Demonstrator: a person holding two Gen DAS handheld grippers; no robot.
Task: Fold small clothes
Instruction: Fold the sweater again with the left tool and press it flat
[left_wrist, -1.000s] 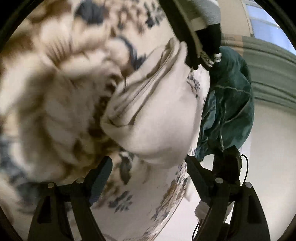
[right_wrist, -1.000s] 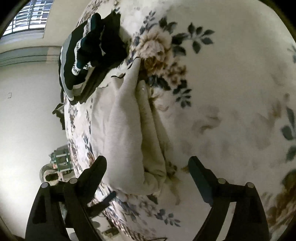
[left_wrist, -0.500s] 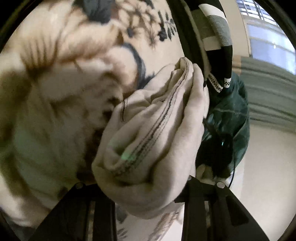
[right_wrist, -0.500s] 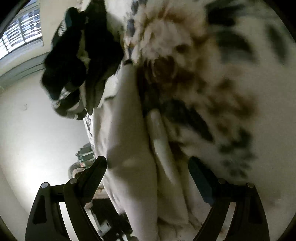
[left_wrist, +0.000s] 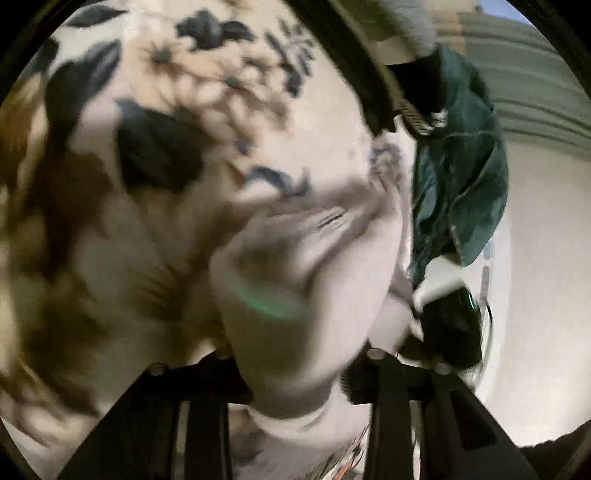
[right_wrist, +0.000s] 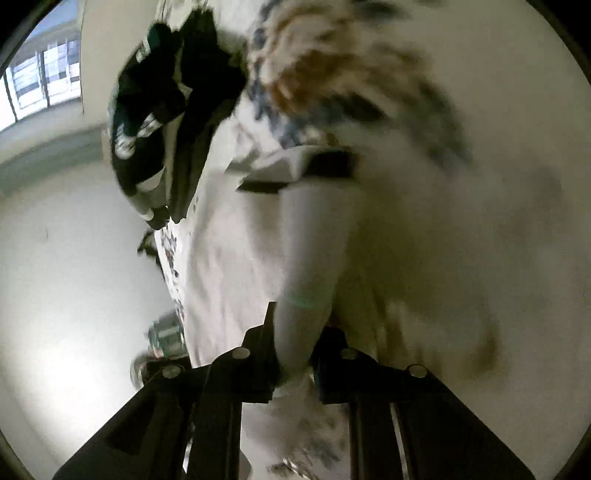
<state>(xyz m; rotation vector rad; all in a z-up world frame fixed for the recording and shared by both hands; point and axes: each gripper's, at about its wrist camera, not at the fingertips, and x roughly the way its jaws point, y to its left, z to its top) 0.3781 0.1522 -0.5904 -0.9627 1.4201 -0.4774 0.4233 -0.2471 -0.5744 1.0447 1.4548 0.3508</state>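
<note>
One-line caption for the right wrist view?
Right gripper shut on a cream garment over the floral bedspread, dark clothes behind.

Cream garment (left_wrist: 295, 295); floral sheet (left_wrist: 207, 92) in cream, tan and navy; dark teal cloth (left_wrist: 461, 192); black-and-white striped garment (right_wrist: 147, 110).

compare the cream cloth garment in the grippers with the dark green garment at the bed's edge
The cream cloth garment is pale and plain; the dark green garment is deep teal. The cream one is clamped by both the left gripper and right gripper, while the green one lies untouched. The cream one is bunched between the jaws; the green one drapes over the floral bedspread's edge. Both are soft, crumpled fabric.
</note>
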